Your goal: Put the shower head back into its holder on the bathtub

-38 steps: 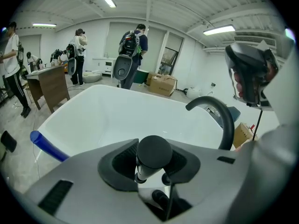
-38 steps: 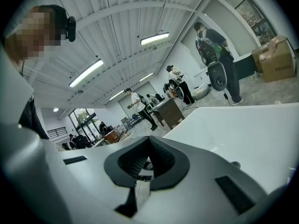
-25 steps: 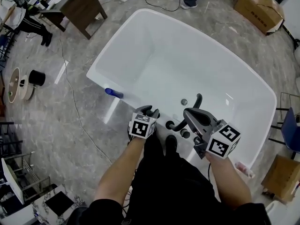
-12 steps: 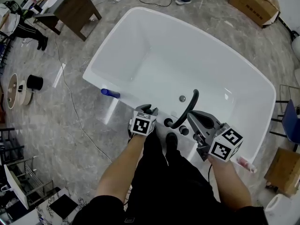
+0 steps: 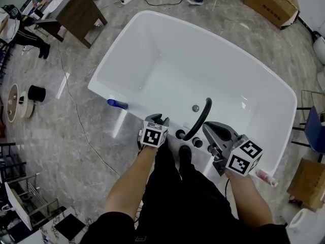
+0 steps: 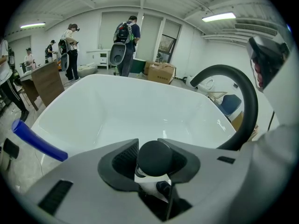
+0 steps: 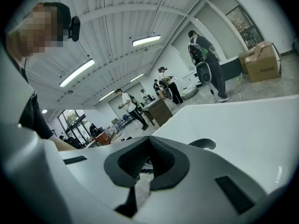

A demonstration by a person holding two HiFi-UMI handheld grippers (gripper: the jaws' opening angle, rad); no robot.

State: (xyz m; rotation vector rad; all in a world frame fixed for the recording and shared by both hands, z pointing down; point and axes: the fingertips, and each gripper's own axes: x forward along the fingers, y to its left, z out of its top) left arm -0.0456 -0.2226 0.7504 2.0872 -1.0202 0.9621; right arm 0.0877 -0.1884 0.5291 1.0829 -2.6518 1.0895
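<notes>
As it angles downward, left gripper [image 5: 158, 119] clamps black knob [image 6: 155, 157].

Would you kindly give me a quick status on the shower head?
Left gripper shut on shower head, at the bathtub edge. Right gripper shut, empty. Black curved spout close alongside; holder not made out.

My left gripper [image 6: 148, 143] is covering all but the rounded top of the black knob [image 6: 155, 157] it is clamping, so I am not making out what the knob belongs to. The curved black pipe [image 6: 245, 101] is vanishing at its foot behind my own jaw, and so is the blue rod [image 6: 36, 140]. Beyond my right gripper [image 7: 148, 141], a dark rounded shape [image 7: 203, 143] is only half showing, and the thin bits behind its closed pads are looking too small to name.
</notes>
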